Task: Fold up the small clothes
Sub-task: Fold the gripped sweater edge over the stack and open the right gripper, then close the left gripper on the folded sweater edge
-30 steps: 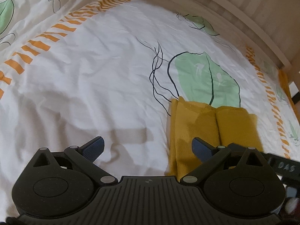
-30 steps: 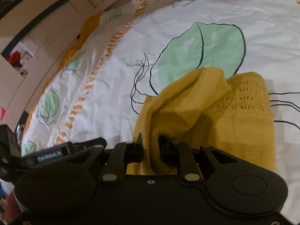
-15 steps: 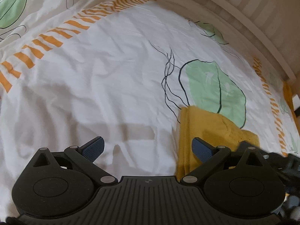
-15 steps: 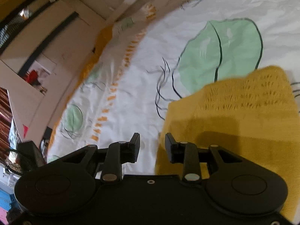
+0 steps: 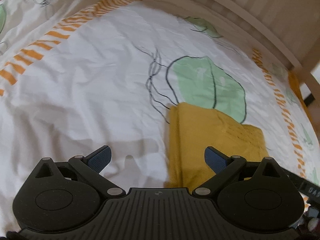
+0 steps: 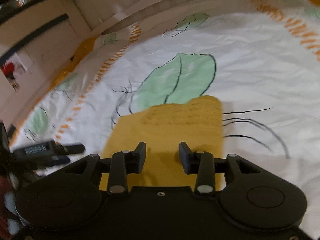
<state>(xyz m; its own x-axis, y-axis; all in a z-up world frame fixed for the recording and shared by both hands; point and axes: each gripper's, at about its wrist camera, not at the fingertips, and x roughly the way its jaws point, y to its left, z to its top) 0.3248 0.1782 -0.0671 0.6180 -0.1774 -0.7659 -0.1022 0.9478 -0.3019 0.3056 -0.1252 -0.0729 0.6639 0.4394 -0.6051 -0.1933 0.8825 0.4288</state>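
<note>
Left wrist view: my left tool (image 5: 157,157) hangs over the bed sheet (image 5: 84,84), fingers spread wide, nothing between them. The yellow knit garment (image 5: 212,138) lies folded flat on the sheet, its far edge overlapping the near rim of the green leaf print (image 5: 206,84); my right-hand fingertip sits over its near part, the other over bare sheet.

Right wrist view: my right tool (image 6: 162,156) is released, a clear gap between the fingers, hovering above the near half of the same garment (image 6: 172,128), not gripping it. A dark object (image 6: 48,150) lies on the sheet, well left of the garment; too blurred to identify.

Handling judgement: light, soft, limp knit with an openwork band near the leaf-side edge. It should drape and slide on the sheet rather than hold shape. I would pinch a doubled edge or corner, not the open stitches, which could snag or stretch.

Containers: none in view.
</note>
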